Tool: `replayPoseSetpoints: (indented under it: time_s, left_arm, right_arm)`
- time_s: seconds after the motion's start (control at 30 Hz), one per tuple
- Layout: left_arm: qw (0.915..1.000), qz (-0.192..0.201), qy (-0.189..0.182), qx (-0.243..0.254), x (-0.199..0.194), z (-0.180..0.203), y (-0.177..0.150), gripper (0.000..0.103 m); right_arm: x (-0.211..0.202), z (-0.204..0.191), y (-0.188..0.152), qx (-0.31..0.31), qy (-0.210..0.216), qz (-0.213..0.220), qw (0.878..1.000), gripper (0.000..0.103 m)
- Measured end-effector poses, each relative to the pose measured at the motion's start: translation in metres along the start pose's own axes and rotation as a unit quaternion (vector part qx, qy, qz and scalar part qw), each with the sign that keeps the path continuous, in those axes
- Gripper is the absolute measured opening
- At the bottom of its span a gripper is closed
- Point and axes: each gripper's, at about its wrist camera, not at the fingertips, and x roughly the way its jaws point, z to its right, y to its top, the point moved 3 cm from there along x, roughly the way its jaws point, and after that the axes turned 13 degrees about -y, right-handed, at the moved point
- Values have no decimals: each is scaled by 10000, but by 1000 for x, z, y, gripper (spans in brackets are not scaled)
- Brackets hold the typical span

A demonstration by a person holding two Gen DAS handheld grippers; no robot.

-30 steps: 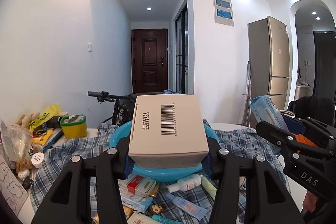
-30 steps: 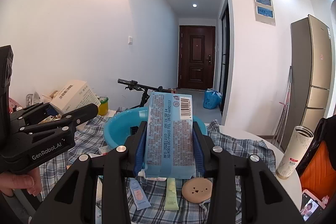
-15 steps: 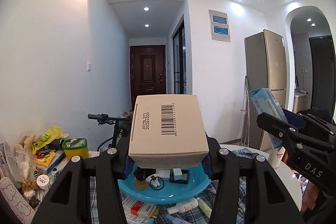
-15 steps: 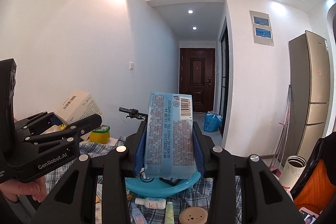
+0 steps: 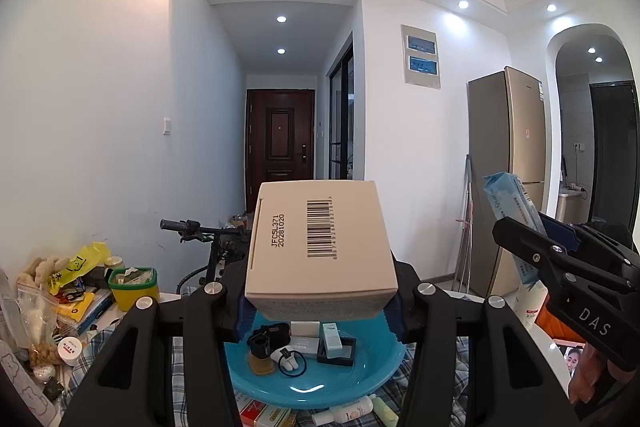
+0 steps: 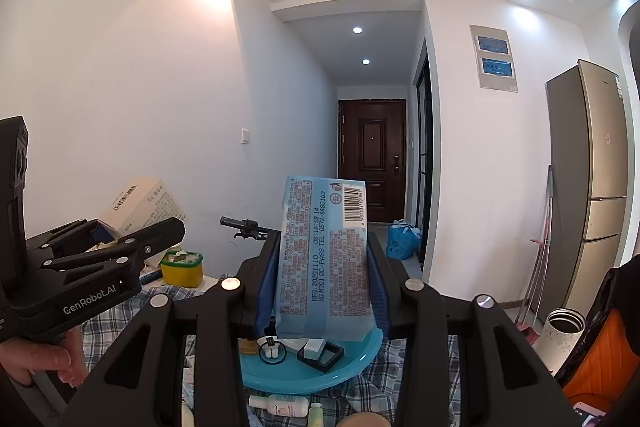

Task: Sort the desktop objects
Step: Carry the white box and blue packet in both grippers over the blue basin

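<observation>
The left tool (image 5: 320, 307) is clamping the beige carton (image 5: 320, 247) and the right tool (image 6: 320, 291) is clamping the blue wipes pack (image 6: 324, 255), both above the blue basin (image 5: 320, 383). Risk: the soft pack is yielding between the pads and may slip, landing on basin contents.

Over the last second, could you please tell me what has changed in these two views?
Both tongs have risen: the blue basin and checked cloth sank in each view, exposing the basin's contents. Nothing was grasped or released. The left tongs stay clamped on the beige carton, the right tongs on the blue wipes pack.
</observation>
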Motion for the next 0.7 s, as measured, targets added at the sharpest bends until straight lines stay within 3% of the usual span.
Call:
replayPoseSetpoints:
  time_s: [0.3,0.53,0.7]
  left_arm:
    - [9999,-111,89,-9,38,-23,3,54]
    - [9978,-548,152,-342,105,-60,-16,54]
    - [9980,-488,157,-364,137,-75,-9,53]
  right_arm:
    - [44,-3,3,3,-7,-120,9999,39]
    - [96,-9,-2,70,-43,-346,9994,39]
    - [134,-13,-6,102,-77,-485,9987,39]
